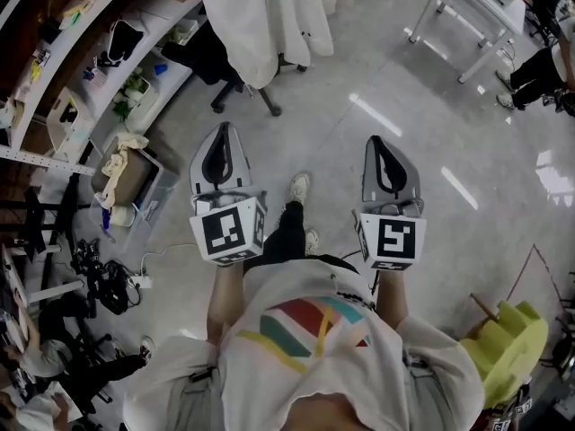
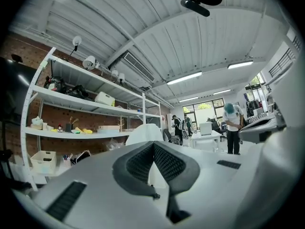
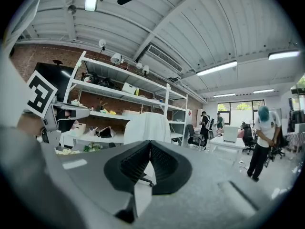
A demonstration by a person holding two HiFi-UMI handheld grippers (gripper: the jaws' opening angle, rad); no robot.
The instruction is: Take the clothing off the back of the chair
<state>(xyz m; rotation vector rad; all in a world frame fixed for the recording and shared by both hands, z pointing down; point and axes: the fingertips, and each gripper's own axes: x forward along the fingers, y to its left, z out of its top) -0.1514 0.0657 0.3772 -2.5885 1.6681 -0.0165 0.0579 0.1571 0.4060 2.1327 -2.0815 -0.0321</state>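
The left claw (image 1: pixel 223 131) and right claw (image 1: pixel 377 142) are both seen fully closed w/ nothing gripped, held side by side approx. level above the floor (image 1: pixel 386 70). The white clothing (image 1: pixel 268 16) is draped over the back of the office chair (image 1: pixel 208 59), which is parked beside the shelves (image 1: pixel 135 34). It is found straight ahead of both claws and well apart from them.

No word, number or brand is legible. Only black-and-white square patterns show: on the left cube (image 1: pixel 227 232) of the left gripper (image 1: pixel 222 133) at eight o'clock, and on the right cube (image 1: pixel 393 239) of the right gripper (image 1: pixel 375 142) at four.
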